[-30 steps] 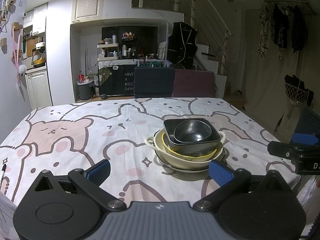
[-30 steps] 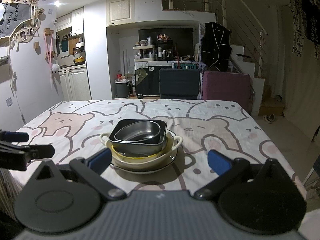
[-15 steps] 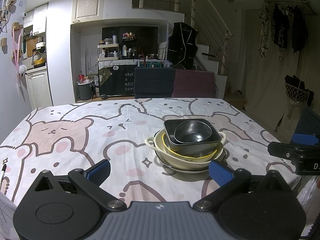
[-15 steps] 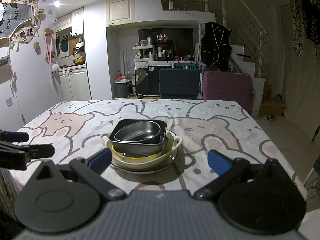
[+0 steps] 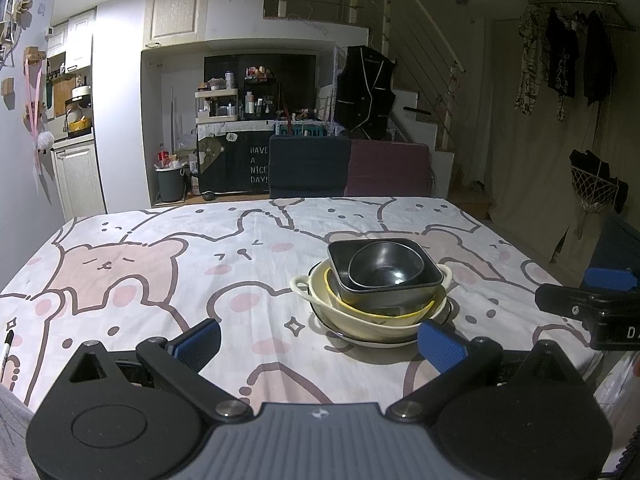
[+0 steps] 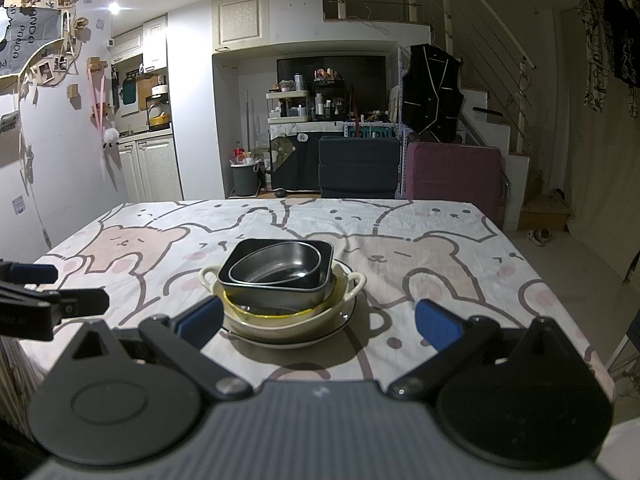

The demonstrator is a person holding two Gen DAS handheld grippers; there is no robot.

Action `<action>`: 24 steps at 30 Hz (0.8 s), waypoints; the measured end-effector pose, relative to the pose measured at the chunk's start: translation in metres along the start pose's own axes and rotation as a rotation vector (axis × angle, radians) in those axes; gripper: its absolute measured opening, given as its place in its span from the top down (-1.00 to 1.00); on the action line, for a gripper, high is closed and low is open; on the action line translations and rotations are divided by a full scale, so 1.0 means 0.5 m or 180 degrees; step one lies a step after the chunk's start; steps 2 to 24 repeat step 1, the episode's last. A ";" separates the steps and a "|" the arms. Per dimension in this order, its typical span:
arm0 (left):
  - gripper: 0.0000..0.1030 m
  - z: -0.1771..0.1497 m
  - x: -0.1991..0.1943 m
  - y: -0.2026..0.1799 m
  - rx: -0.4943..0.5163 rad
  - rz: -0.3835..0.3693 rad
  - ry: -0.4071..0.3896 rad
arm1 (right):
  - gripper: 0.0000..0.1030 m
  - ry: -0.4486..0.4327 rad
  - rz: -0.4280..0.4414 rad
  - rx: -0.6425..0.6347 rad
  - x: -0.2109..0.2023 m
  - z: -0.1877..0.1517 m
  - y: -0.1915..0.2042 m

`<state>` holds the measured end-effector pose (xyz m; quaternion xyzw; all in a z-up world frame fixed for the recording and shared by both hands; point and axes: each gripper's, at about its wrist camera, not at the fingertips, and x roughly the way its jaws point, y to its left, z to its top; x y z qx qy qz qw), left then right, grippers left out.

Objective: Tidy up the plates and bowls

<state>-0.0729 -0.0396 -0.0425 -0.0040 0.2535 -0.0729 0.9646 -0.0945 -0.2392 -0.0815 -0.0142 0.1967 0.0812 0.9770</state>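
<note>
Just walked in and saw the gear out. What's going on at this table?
A person holds two grasping tools over the bear-print tablecloth, both open and holding nothing. The left tool and right tool point at one nested stack: a round dark metal bowl inside a square black bowl, in a yellow-rimmed bowl, in a cream two-handled bowl, on a white plate. Nothing is touched yet.
</note>
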 end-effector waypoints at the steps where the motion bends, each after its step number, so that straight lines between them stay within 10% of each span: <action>1: -1.00 0.000 0.000 0.000 -0.0001 0.0000 0.0001 | -0.99 0.0000 0.0000 0.0000 0.000 0.000 0.000; 24: -1.00 0.000 0.000 0.000 -0.0001 0.0000 0.0001 | -0.99 0.0000 0.0000 0.0000 0.000 0.000 0.000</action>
